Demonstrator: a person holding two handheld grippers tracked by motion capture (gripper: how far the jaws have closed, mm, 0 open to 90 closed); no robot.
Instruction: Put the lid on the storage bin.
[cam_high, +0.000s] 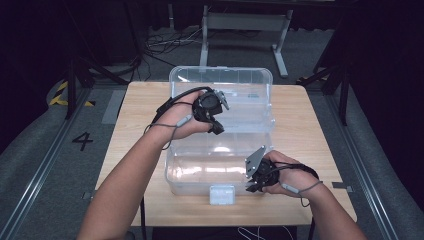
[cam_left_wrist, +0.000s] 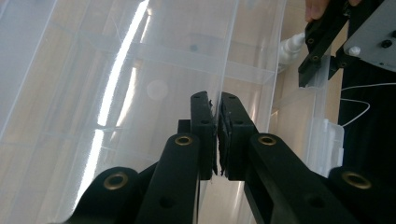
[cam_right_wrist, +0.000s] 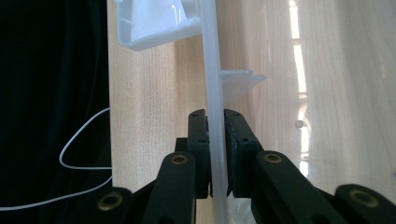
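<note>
I am pinching the thin edge of the clear lid (cam_left_wrist: 140, 70) with the left gripper (cam_left_wrist: 217, 135), jaws pressed onto it. The right gripper (cam_right_wrist: 215, 140) is clamping the front wall of the clear plastic box (cam_high: 200, 172). The box is standing open mid-table (cam_high: 310, 115). I am judging it light, slippery and flexing, so rims are the safest holds.

A wooden table (cam_high: 310, 125) stands on grey floor (cam_high: 45, 150) marked "4" (cam_high: 82, 140).
</note>
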